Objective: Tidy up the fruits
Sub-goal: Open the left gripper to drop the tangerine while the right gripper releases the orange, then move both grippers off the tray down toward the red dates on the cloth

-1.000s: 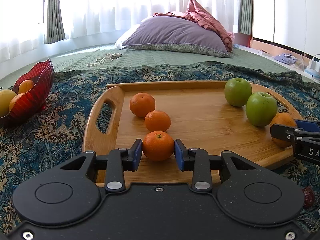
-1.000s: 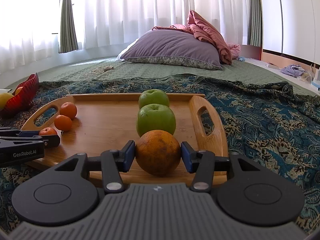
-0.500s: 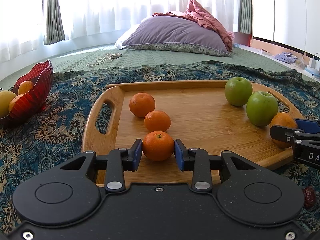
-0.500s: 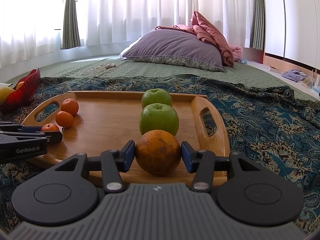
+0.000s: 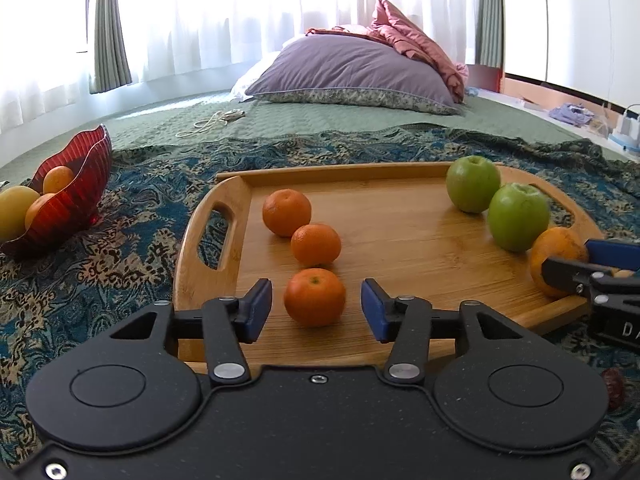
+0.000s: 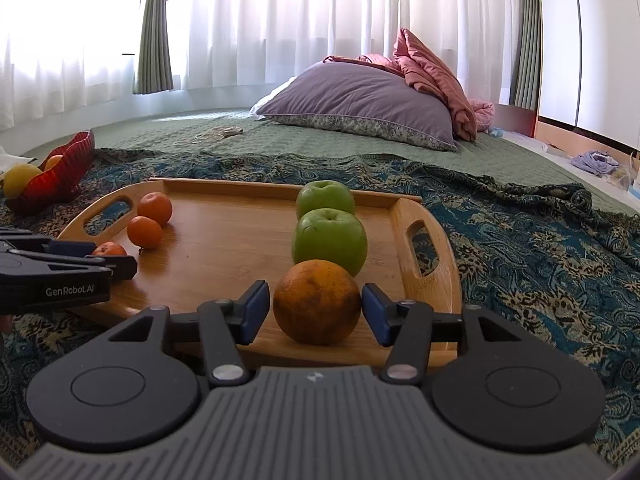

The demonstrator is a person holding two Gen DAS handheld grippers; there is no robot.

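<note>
Wooden tray [image 5: 400, 248] with cut-out handles at both ends sits on a blue patterned cloth [image 5: 132, 216] spread over a green quilted bedspread [image 5: 320, 116].

Tray contents, left wrist view: 3 small oranges in a line down the left side. Far one [image 5: 286, 212] and middle one [image 5: 316, 245] touch or nearly touch; near one [image 5: 315, 297] sits a little apart, close to the front edge. Right side: 2 green apples, far one [image 5: 473, 184] and near one [image 5: 519, 217], just beside each other, then a large dull orange [image 5: 558, 250] at the front right corner.

Left gripper [image 5: 316, 308]: fingers spread, a clear gap on each side of the near small orange, blue pads not touching it. Fruit rests on the tray between them.

Right gripper [image 6: 316, 307]: fingers straddle the large dull orange [image 6: 317, 301]. A thin gap shows at the left pad; the right pad sits right at the skin, contact uncertain. Whether it clamps the fruit cannot be told. The orange rests on the tray [image 6: 224, 248], touching or just in front of the near green apple [image 6: 329, 240].

Red ribbed bowl [image 5: 68, 196] on the cloth, well left of the tray. It holds 1 yellow fruit [image 5: 14, 212] and 2 orange ones [image 5: 58, 178], partly hidden by the rim.

Background: purple pillow [image 5: 352, 68], pink blanket behind it, white curtains.
</note>
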